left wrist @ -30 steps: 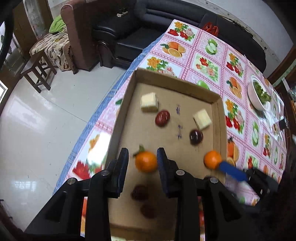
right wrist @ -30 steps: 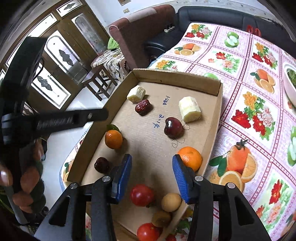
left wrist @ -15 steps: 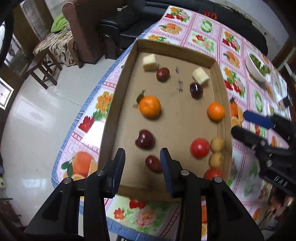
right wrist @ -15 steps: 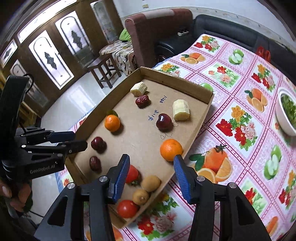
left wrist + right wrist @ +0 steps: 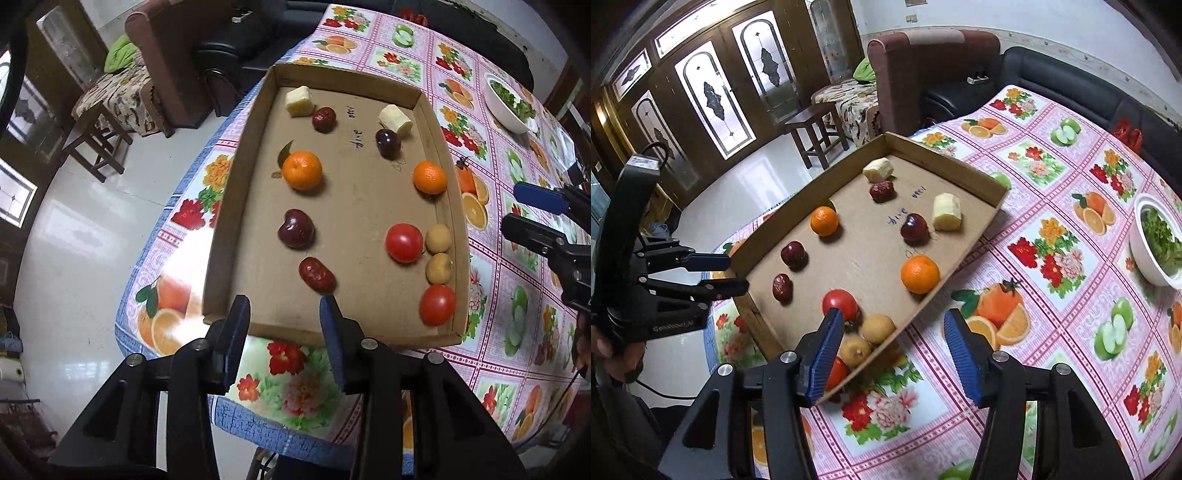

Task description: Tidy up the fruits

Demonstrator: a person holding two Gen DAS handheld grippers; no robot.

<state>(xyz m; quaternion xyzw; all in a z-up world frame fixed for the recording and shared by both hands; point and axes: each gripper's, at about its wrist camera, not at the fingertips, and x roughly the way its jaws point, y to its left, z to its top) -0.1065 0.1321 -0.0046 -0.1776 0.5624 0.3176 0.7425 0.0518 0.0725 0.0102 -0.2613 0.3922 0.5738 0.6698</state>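
Twelve pieces lying loose in the cardboard tray (image 5: 236, 206): two oranges, two tomatoes, plums, dates, pale chunks.

Hovering the left gripper (image 5: 282, 314) above the near wall, fingers moderately apart, empty, having widened moments ago. Holding the right gripper (image 5: 892, 332) over the tray's corner at four o'clock, blue pads spread wide, just been opening, nothing clamped.

Judging the date (image 5: 317, 275) at twelve o'clock off the left fingertips as light, slightly soft, likely to roll; pinching across its short middle probably safest. Treating the tomato (image 5: 404, 242) as smooth and bruisable, needing gentle pressure.

Noting a bare cardboard lane down the centre for travel; watching raised walls and the two small brown fruits (image 5: 438, 253) crowding the three o'clock edge.
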